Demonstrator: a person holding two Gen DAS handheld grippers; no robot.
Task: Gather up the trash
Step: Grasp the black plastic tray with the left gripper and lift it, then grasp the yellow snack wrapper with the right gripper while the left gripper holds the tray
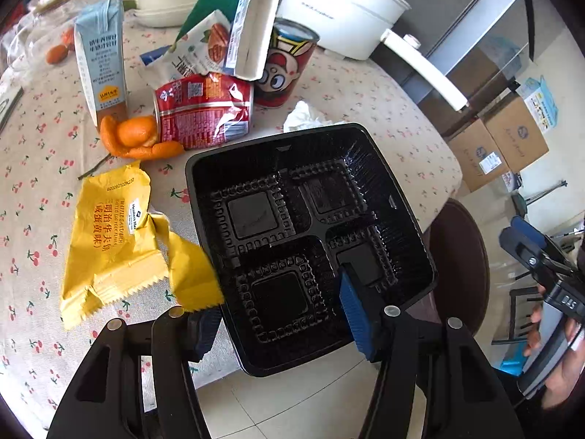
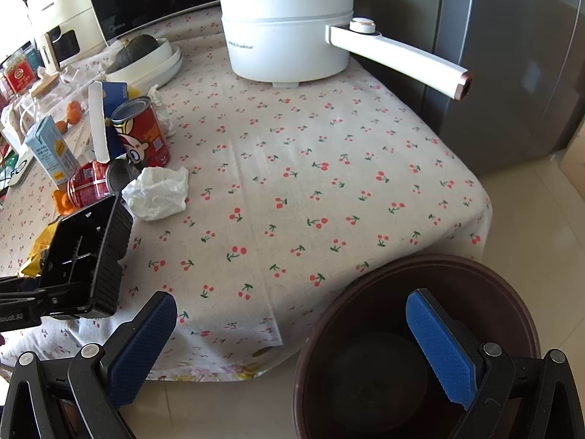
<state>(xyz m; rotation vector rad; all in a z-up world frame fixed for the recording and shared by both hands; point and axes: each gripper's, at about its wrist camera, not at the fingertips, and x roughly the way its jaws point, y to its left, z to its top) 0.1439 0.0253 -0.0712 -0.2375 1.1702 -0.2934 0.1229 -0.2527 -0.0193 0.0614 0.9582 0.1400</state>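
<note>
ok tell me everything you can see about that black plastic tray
The black plastic tray is square, thin and glossy, with a raised rim and four ribbed compartments, all empty. It is lifted and tilted, hanging partly past the edge of the table over the floor. The left gripper has one blue pad inside the tray's near corner and the other outside its wall, so it looks clamped on the rim. It partly covers the yellow wrapper, and a crumpled tissue lies just beyond its far corner.
</note>
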